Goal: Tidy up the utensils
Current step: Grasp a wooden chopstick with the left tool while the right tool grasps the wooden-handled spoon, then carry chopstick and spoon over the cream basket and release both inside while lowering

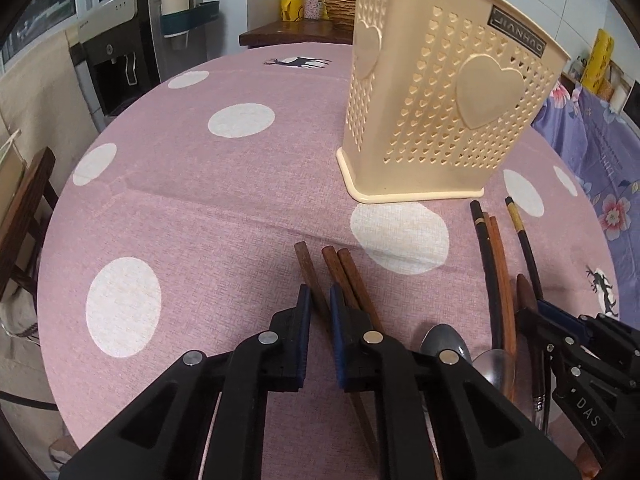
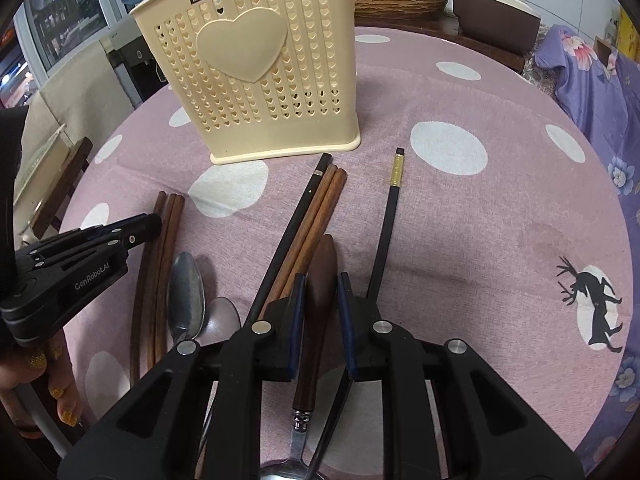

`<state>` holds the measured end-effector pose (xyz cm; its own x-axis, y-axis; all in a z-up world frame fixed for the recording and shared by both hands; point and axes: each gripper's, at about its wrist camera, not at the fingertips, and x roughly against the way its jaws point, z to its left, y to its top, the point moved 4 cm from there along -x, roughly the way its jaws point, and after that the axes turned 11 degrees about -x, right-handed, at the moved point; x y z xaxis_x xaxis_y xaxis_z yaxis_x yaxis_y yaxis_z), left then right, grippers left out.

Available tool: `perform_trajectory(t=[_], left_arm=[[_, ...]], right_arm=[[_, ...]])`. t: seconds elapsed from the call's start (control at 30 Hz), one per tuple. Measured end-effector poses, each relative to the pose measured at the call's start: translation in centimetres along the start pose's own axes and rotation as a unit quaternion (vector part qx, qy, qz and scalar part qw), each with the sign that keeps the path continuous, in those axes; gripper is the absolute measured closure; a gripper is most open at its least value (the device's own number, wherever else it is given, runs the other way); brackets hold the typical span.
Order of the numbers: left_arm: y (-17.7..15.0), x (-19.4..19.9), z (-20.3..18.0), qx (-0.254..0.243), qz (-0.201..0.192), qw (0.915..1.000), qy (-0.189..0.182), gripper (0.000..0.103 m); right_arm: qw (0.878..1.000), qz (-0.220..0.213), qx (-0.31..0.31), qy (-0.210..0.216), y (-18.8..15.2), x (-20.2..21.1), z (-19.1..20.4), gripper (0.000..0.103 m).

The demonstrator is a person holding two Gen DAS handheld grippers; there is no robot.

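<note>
**Both grippers loaded, holder untouched: slip and snag risks**

- Left gripper (image 1: 320,300): jaws drawn in tight on 1 brown wooden chopstick (image 1: 308,268), pinched near its blunt end. Its 2 neighbours (image 1: 344,272) lie just beside the right-hand pad, touching or nearly touching it. Seen from the right wrist view, the left gripper (image 2: 154,222) sits over a bundle of 3.
- Right gripper (image 2: 320,292): pads pinching the dark wooden handle of a spoon (image 2: 320,276); the metal bowl end lies low in frame, under the gripper body.
- Cream utensil holder (image 2: 248,68) stands upright on the pink dotted tablecloth (image 2: 480,220), beyond all the utensils. Its inside cannot be seen.
- Loose on the cloth: 2 metal spoons (image 2: 186,292), a black chopstick with 2 brown ones (image 2: 316,208) just left of the right gripper, and a black gold-banded chopstick (image 2: 390,208) to its right.

Risks, as judged:
1. Grip is far toward 1 end of the chopstick; the long free length may swing or pivot out on lifting.
2. The 2 neighbours may drag or roll as the first comes away.
3. The spoon handle is rounded and tapered; with the bowl's weight hanging off, it could rotate in the pads.
4. The grippers work close together; lifting both at once risks a knock.
5. The holder looks light; a long stick striking its rim could tip it.
</note>
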<state>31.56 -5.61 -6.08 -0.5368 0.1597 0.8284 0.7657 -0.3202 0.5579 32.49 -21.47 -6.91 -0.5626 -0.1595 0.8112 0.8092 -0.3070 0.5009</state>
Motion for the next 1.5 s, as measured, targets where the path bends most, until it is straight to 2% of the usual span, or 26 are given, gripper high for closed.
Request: perform_trajectory(t=[0.13,0.3,0.5,0.63,1.13,1.5], left_arm=[[0.4,0.9,0.4,0.013,-0.022,0.9996,-0.012,0.093],[1.5,4.2,1.2,0.026,-0.073,0.9969,-0.015,0.094],[2.6,9.7,2.5,0.037,-0.151,0.9878,-0.008,0.095],[3.1,11.9,2.9,0.044,-0.183,0.9821,-0.007,0.095],[3.2,15.7,2.9,0.033,-0.236,0.9711,-0.007,0.096],[4.1,16.5,3.0,0.033,-0.25,0.9676,-0.012,0.096]], right_arm=[[0.999,-0.02,-0.014,0.024,0.5,1.2,-0.2,0.087],[0.997,-0.056,-0.014,0.055,1.5,4.1,0.4,0.087],[0.991,-0.111,0.004,0.075,2.4,8.3,1.3,0.087],[0.987,-0.144,0.025,0.073,2.4,10.6,1.8,0.087],[0.982,-0.17,0.043,0.075,2.6,13.2,1.8,0.087],[0.982,-0.164,0.043,0.083,3.4,13.5,1.9,0.087]])
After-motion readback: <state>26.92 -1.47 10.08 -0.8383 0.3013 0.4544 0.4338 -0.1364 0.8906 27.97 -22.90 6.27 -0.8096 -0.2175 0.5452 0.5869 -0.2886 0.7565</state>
